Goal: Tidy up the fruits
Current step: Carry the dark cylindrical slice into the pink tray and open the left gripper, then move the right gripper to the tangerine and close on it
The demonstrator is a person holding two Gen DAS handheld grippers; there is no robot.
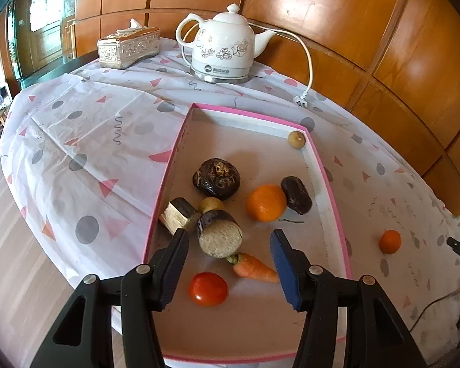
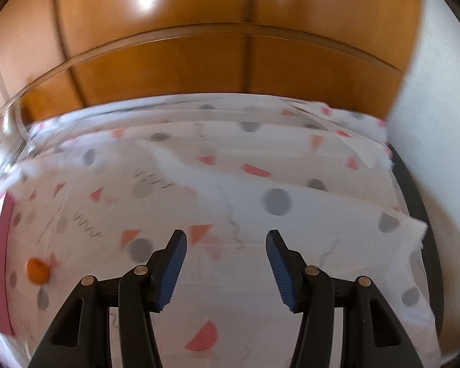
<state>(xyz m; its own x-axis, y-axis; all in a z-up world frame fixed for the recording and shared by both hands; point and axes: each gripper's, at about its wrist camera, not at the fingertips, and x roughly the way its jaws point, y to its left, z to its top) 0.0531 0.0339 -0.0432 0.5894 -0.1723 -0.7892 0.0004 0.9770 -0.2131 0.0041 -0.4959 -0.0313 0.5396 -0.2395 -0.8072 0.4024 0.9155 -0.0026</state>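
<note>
The left gripper [image 1: 230, 245] hangs over the near part of the pink-rimmed tray [image 1: 328, 184], its jaws apart with nothing clamped between them. In the tray, a red tomato [image 1: 208, 289] and a small carrot [image 1: 254, 268] lie nearest, a cut dark root piece [image 1: 219, 237] just beyond, then an orange [image 1: 266, 203] touching a dark fruit [image 1: 296, 195]. A small orange [image 1: 390, 241] sits on the patterned tablecloth [image 1: 86, 159] right of the tray. A white kettle [image 1: 222, 46] and a tissue box [image 1: 128, 47] stand at the far side. The right gripper [image 2: 227, 247] hovers over bare cloth, jaws apart and empty, well right of the small orange
</note>
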